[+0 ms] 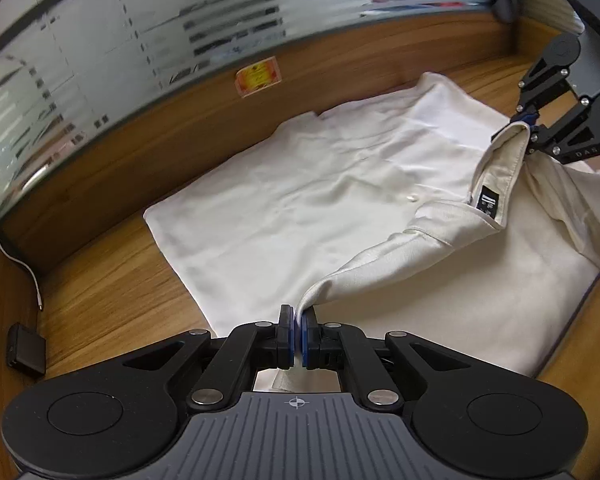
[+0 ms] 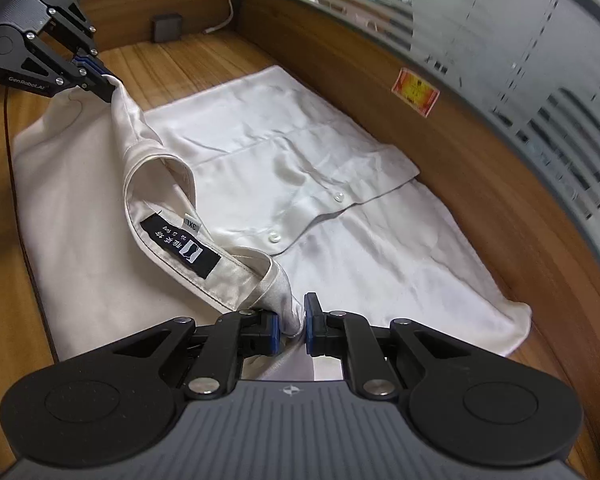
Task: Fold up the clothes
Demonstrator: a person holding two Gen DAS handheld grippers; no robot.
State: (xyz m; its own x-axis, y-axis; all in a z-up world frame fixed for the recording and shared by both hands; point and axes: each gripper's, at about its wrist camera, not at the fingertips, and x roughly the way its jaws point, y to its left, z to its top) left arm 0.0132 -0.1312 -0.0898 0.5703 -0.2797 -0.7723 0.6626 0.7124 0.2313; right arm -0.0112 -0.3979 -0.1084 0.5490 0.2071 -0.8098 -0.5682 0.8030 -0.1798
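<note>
Left wrist view has the cream satin button-up shirt (image 1: 300, 184) spread on the wooden desk (image 1: 112, 292), with the left gripper (image 1: 299, 334) clamped on a pinch of its shoulder fabric. Over in the other view, the right gripper (image 2: 291, 328) pinches the collar end beside the black neck label (image 2: 180, 246) (its print is too small to read). Both grippers' housings block the cloth below them.

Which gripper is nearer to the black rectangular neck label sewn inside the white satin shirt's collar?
Right. The right gripper pinches the collar of the white satin shirt just beside the black rectangular neck label; the left gripper pinches cloth farther along, past the collar's other end.
</note>
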